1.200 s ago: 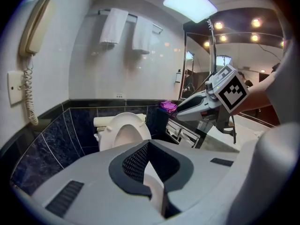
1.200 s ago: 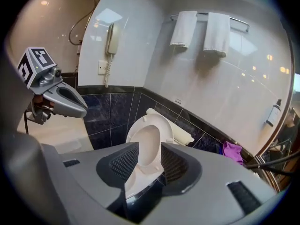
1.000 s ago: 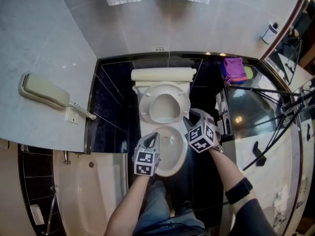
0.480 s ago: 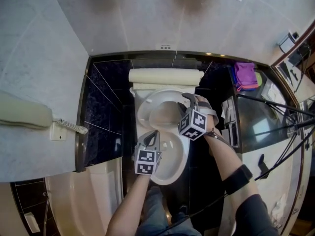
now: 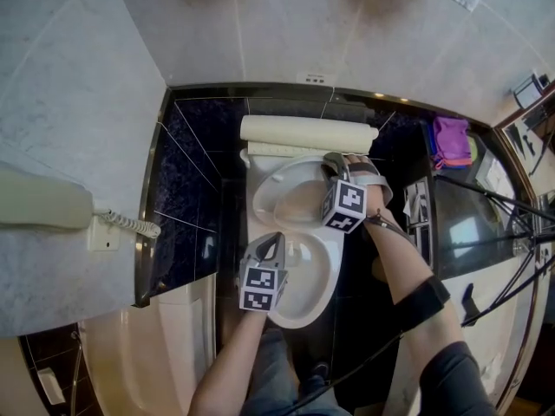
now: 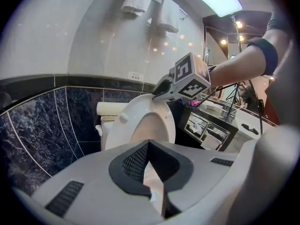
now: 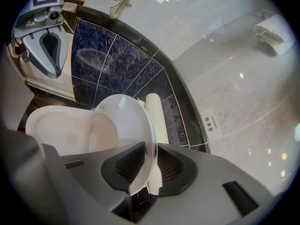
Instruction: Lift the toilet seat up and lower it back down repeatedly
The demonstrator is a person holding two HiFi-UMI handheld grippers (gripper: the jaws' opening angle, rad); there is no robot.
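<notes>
L gripper (image 5: 273,237) is held low over the near part of the bowl (image 5: 308,280). Its fingers are closed tip to tip w/ nothing gripped; only white porcelain is seen thru the slit behind the tips.

Ahead of those fingers & off to their right, the R gripper (image 5: 333,162) is set on the far right rim of the toilet seat (image 5: 265,199). In the right gripper view the seat's thin edge (image 7: 149,149) is run straight btw the two dark pads, w/ both pads laid against it. The R fingers have just been closing, w/ the seat btw them, and the rim is gripped.

The seat is held part-raised & tilted off the bowl. Its underside, w/ a small bumper (image 6: 123,117), is turned toward the L fingers.

Just beyond the R fingers a cream lid (image 5: 308,134) is seen edge-on behind the seat. Dark marbled tiles (image 5: 195,176) are seen behind & left of both grippers. Farther left of the L fingers a wall phone (image 5: 43,199) is hung on pale tile. Well right of the R fingers a purple cloth (image 5: 451,141) is lying.
</notes>
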